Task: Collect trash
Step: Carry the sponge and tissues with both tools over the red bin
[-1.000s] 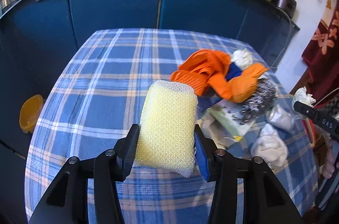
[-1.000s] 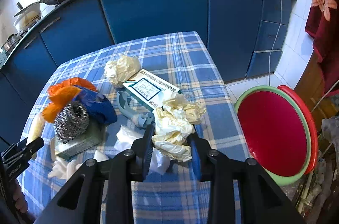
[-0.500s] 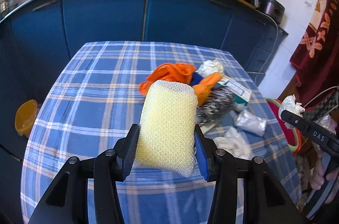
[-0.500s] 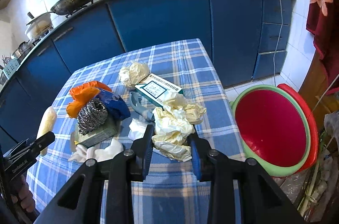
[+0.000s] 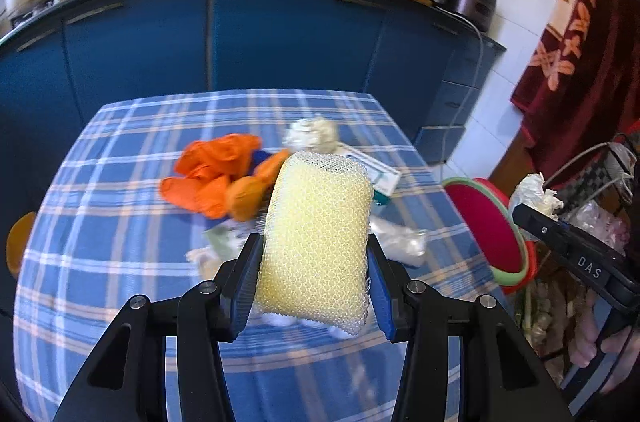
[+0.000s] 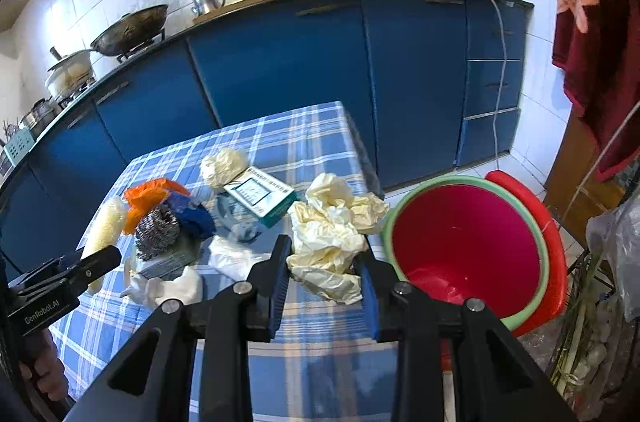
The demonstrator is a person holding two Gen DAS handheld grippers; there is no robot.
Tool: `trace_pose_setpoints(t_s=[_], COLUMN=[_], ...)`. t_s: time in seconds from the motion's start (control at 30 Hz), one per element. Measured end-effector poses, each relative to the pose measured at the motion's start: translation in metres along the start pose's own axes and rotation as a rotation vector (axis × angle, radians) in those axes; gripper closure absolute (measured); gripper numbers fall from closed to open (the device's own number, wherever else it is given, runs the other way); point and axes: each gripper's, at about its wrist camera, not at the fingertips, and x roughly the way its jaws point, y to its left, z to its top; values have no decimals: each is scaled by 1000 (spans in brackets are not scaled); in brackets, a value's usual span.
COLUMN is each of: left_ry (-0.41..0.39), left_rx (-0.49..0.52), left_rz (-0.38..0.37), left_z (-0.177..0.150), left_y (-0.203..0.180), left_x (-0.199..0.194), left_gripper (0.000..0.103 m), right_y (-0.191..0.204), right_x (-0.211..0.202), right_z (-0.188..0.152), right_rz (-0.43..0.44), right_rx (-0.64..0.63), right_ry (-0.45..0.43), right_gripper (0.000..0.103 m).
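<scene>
My left gripper (image 5: 314, 282) is shut on a yellow mesh sponge (image 5: 320, 234), held upright above the blue checked table (image 5: 100, 262). My right gripper (image 6: 322, 278) is shut on a wad of crumpled cream paper (image 6: 332, 226) near the table's right edge. Beside that edge stands a red basin with a green rim (image 6: 468, 242), also visible in the left wrist view as the basin (image 5: 488, 226). On the table lie an orange glove (image 5: 216, 174), a steel scourer (image 6: 158, 230), a blue cloth (image 6: 196, 218), a teal and white box (image 6: 260, 194), a crumpled paper ball (image 6: 224, 164) and white wrappers (image 6: 176, 286).
Blue kitchen cabinets (image 6: 280, 70) run behind the table, with a wok (image 6: 128, 30), a kettle and appliances on the counter. A dark red patterned cloth (image 6: 592, 22) hangs at the right. A yellow bowl (image 5: 18, 242) sits low at the left. A hand (image 5: 600, 350) holds the right gripper's handle.
Both grippers have lifted and drawn back toward the table's right side with their loads. The red basin has come into fuller view in both cameras.
</scene>
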Motion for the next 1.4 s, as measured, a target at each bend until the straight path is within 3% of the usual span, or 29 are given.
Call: trace_pose_setpoints(t_s=[0.77,1.4], left_ry=[67,165], left_rx=[154,271], left_rz=[-114,-168], left_z=[30,29], left_y=[-103,-176], left_x=[61,126], left_gripper=[52,52], right_y=[-96,-158], right_x=[11,55], right_z=[-1,-25], right_rz=[-110,-187], right_rx=[151,266], right_ry=[-9,98], right_gripper=[69,68])
